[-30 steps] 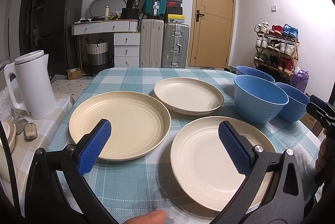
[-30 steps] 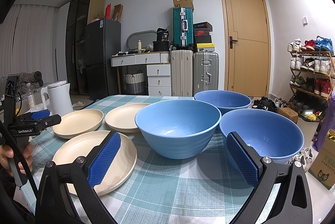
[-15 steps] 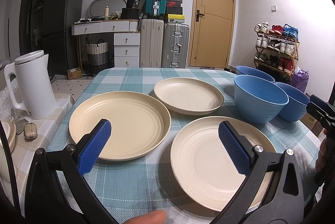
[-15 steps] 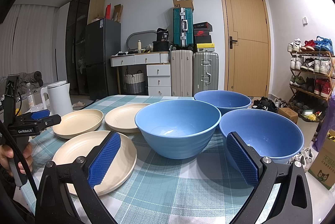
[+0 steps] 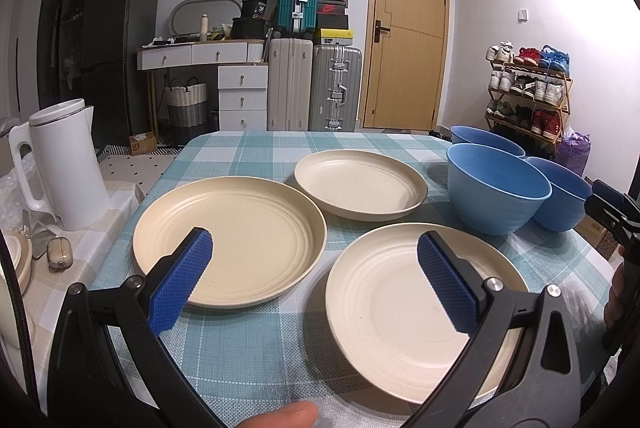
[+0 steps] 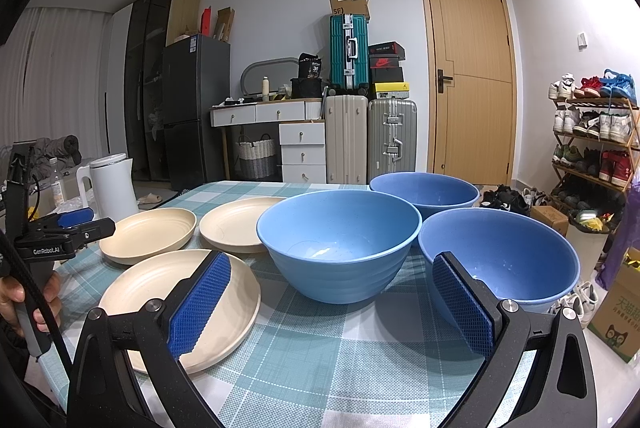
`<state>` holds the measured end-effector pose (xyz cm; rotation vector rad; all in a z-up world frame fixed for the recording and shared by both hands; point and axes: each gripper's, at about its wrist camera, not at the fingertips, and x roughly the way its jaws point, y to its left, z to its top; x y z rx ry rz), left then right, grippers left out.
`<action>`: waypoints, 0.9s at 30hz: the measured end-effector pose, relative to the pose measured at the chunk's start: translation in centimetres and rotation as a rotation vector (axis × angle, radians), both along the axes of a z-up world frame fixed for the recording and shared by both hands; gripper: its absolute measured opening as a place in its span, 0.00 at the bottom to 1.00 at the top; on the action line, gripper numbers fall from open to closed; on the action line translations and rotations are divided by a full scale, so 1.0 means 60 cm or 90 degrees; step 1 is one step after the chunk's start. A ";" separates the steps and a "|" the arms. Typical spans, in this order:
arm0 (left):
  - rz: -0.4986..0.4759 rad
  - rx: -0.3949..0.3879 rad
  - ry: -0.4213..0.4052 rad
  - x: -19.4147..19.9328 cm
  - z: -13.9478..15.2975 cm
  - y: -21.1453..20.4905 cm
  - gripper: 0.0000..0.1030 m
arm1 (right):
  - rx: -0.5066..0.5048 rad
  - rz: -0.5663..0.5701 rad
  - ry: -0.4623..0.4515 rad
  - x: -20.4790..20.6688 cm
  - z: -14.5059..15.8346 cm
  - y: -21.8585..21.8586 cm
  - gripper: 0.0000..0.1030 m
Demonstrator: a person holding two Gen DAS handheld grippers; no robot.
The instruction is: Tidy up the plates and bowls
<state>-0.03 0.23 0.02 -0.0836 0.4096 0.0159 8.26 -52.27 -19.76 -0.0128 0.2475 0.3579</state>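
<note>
Three cream plates lie on the checked tablecloth: a left plate (image 5: 232, 236), a far plate (image 5: 360, 184) and a near plate (image 5: 400, 304). Three blue bowls stand to the right: a middle bowl (image 6: 340, 240), a far bowl (image 6: 424, 188) and a near right bowl (image 6: 504, 252). My left gripper (image 5: 316, 260) is open above the near table edge, between the left and near plates, holding nothing. My right gripper (image 6: 332, 292) is open in front of the middle bowl, with nothing between its fingers.
A white kettle (image 5: 60, 164) stands on a side surface at the left, with a small case (image 5: 60, 254) near it. Suitcases (image 5: 312, 84), a desk with drawers and a shoe rack (image 5: 528, 88) stand behind the table. A cardboard box (image 6: 616, 312) sits on the floor at right.
</note>
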 end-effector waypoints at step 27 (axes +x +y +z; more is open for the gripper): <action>0.001 0.001 0.001 -0.004 0.009 0.003 0.99 | 0.008 -0.010 0.014 0.010 -0.003 -0.007 1.00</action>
